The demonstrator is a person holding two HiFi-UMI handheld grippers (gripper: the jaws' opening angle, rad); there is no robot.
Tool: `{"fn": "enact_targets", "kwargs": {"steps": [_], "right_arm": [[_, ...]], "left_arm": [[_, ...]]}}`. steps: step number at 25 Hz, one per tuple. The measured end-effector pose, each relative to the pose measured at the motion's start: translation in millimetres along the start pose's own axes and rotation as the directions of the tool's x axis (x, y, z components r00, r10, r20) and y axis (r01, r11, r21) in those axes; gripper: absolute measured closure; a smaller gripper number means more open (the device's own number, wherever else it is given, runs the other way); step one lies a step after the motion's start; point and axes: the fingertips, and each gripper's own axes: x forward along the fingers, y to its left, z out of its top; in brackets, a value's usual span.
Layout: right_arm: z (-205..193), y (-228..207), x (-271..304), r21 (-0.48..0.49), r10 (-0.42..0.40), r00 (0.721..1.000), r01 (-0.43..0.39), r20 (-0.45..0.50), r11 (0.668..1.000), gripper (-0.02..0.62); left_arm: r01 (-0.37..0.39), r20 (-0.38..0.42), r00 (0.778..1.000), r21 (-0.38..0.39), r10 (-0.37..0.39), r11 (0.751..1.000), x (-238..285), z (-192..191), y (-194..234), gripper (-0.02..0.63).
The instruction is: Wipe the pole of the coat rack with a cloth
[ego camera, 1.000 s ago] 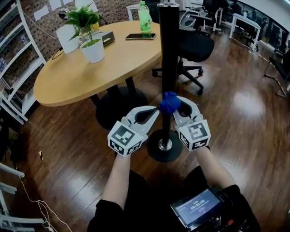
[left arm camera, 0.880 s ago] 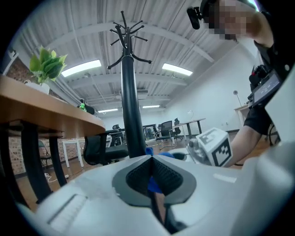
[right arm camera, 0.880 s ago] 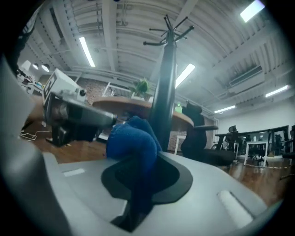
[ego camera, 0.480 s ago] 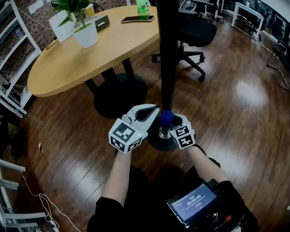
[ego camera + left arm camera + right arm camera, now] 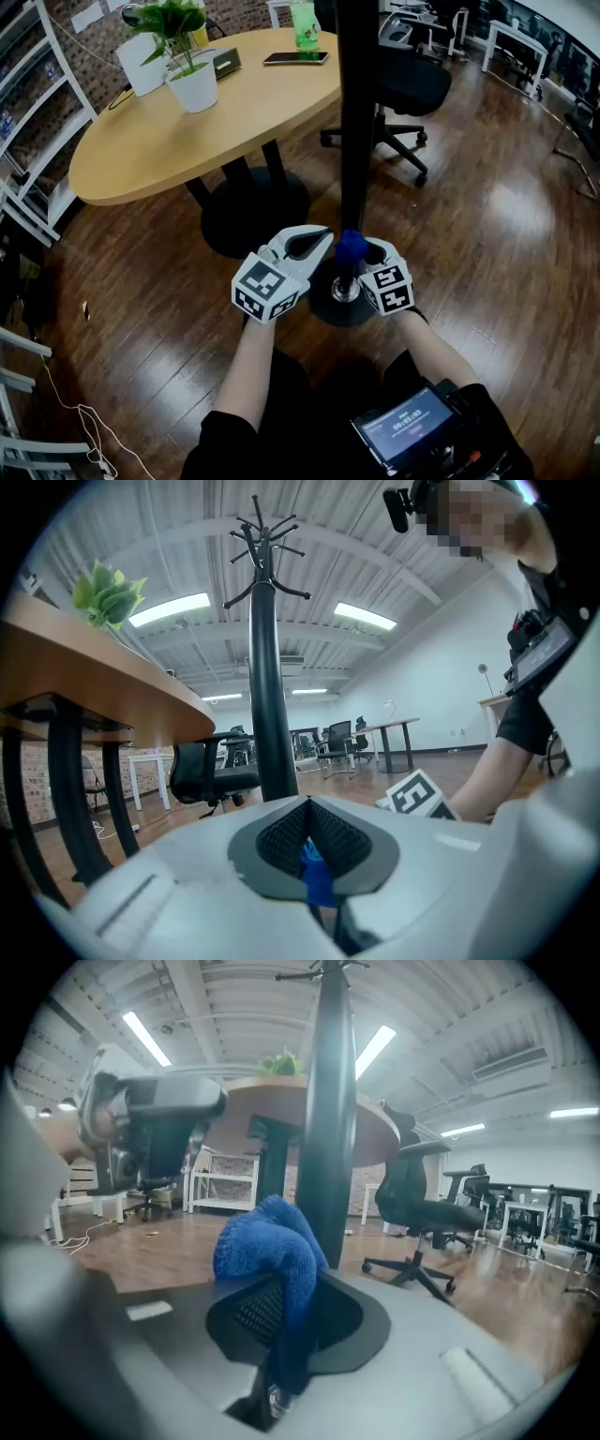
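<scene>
My right gripper (image 5: pixel 284 1290) is clamped on the blue cloth (image 5: pixel 267 1241): the fabric runs down through the seam between the two pads and bunches into a thick wad above them, and that wad is pressed against the near side of the black pole (image 5: pixel 356 122), low down, just above the pole's round base (image 5: pixel 342 302). My left gripper (image 5: pixel 308 808) has its jaws closed together, pad against pad. A thin sliver of blue shows in the slot behind the pads, and I cannot tell what it is. Its tips sit just beside the pole on the left, level with the cloth and close to it. Both grippers point in at the pole from my side, one on each flank. The pole stands upright with its long axis vertical, rising from the base on the wooden floor (image 5: pixel 487 234) to curved hooks (image 5: pixel 267 536) at its top. The round wooden table (image 5: pixel 141 141) lies beyond the pole and to its left.
</scene>
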Motion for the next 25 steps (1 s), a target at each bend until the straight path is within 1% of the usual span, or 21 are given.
{"fn": "enact_targets", "kwargs": {"steps": [3,6,8,11,13,15,19,23,25], "right_arm": [[51,-6,-16,-0.028,-0.015,0.996,0.017,0.091,0.999,0.548],[118,-16,-39,-0.040,-0.035,0.975,0.045,0.217,0.998,0.548],[171,-21,-59,-0.055,-0.041,0.946,0.061,0.320,0.997,0.548],[250,-29,-87,-0.069,-0.030,0.882,0.071,0.471,0.995,0.548],[291,-33,-102,-0.086,-0.016,0.839,0.074,0.543,0.994,0.548],[322,-37,-114,-0.096,-0.003,0.813,0.073,0.582,0.993,0.548],[372,-46,-131,-0.072,0.003,0.777,0.055,0.630,0.996,0.548],[416,-53,-145,-0.082,0.012,0.750,0.057,0.661,0.995,0.548],[433,-56,-151,-0.060,0.017,0.734,0.032,0.679,0.998,0.548]], "left_arm": [[0.000,0.021,1.000,0.013,0.000,1.000,0,13,6,0.604],[0.005,0.047,0.999,0.031,-0.007,1.000,1,31,9,0.604],[0.010,0.065,0.998,0.045,-0.013,0.999,1,44,9,0.604],[0.007,0.083,0.997,0.068,-0.013,0.998,-3,60,10,0.604],[0.006,0.092,0.996,0.076,-0.013,0.997,-7,68,9,0.604],[0.006,0.097,0.995,0.083,-0.014,0.996,-9,77,8,0.604],[0.007,0.115,0.993,0.134,-0.022,0.991,-16,106,3,0.604],[0.007,0.138,0.990,0.189,-0.034,0.982,-28,140,-5,0.604],[0.002,0.142,0.989,0.209,-0.033,0.978,-33,150,-6,0.604]]}}
